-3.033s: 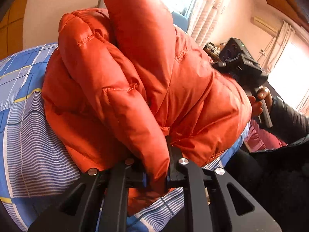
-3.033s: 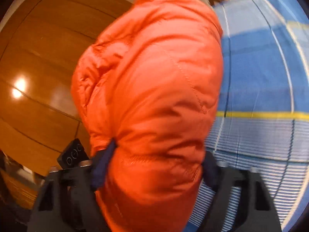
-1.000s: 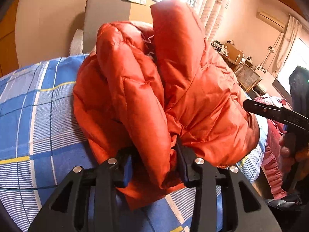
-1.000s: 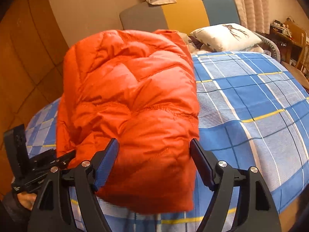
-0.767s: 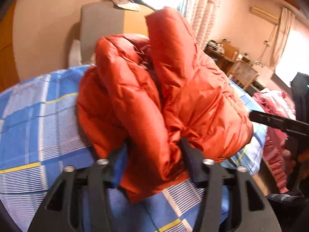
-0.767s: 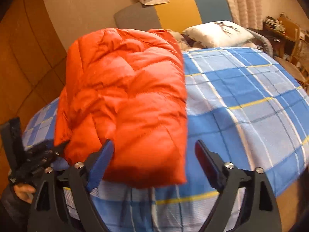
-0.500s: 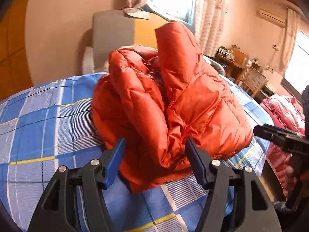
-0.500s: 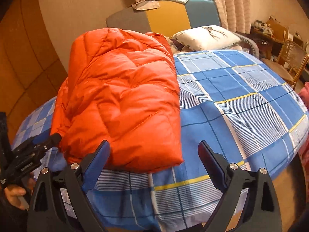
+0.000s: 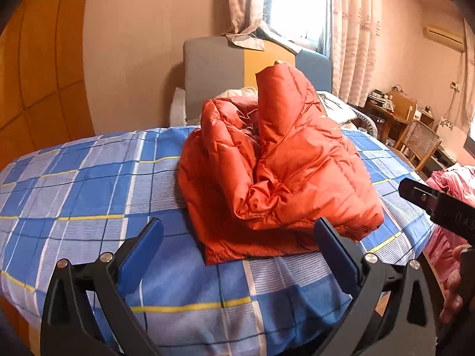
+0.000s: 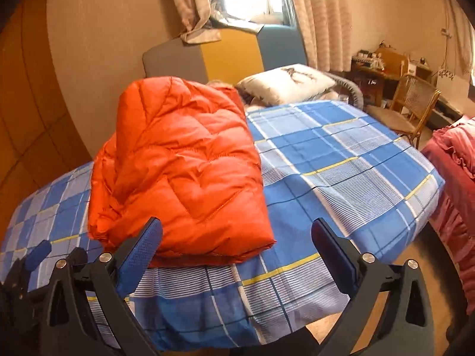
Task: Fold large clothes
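Orange quilted puffy jacket [image 10: 181, 175] lies folded on blue checked bedsheet [image 10: 341, 160].

Warm daylight from blown-out window [image 9: 299, 6]; fisheye edges bent, vignetted.

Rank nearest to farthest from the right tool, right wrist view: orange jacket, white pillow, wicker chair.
From the right tool:
1. Orange jacket, just ahead, left of centre, folded on the bed.
2. White pillow, at the bed's head, beyond the jacket.
3. Wicker chair, far right, off the bed.
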The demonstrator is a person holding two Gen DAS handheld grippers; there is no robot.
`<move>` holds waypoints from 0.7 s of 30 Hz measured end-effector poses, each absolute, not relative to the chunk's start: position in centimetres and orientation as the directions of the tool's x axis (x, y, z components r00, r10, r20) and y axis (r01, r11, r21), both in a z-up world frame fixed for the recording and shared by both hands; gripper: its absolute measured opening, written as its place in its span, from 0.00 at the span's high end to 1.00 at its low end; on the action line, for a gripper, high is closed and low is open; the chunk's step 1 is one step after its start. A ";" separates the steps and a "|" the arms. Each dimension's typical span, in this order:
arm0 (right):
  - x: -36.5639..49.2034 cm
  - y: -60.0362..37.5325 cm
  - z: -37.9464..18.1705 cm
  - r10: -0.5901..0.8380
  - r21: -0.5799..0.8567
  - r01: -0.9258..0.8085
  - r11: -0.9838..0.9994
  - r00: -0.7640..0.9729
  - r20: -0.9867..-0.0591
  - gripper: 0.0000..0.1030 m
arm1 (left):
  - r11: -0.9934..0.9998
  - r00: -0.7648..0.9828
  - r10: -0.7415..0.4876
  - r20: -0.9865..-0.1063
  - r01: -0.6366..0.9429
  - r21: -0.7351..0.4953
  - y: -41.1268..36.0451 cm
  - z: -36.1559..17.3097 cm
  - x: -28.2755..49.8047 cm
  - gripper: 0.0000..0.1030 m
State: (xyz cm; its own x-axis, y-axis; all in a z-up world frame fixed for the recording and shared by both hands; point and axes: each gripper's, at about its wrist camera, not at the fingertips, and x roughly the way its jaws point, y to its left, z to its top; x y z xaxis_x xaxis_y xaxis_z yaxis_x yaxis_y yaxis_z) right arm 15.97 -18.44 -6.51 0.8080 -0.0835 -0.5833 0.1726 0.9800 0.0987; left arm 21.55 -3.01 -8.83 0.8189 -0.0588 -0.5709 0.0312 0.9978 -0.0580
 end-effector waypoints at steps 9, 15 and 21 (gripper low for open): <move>12.1 -16.8 -4.6 -0.112 0.038 0.152 0.988 0.857 -0.503 0.03 | 0.996 0.828 -0.026 -0.560 -0.027 -0.086 -2.6 -7.8 19.0 0.02; 10.9 -15.9 -4.0 -0.108 0.031 0.141 0.990 0.866 -0.488 0.03 | 0.999 0.865 0.038 -0.500 -0.051 -0.013 -3.2 -6.2 17.2 0.02; 10.3 -15.4 -4.2 -0.094 0.025 0.122 0.992 0.866 -0.491 0.03 | 0.997 0.884 0.069 -0.462 -0.079 -0.002 -3.0 -5.2 16.5 0.02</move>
State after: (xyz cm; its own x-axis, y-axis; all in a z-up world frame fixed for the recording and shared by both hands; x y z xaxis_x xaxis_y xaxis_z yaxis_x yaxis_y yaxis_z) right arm 10.27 -15.43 -4.22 0.8662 -0.0936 -0.4909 0.1216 0.9923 0.0253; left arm 16.53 -3.03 -5.18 0.8842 0.0690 -0.4620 -0.0790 0.9969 -0.0022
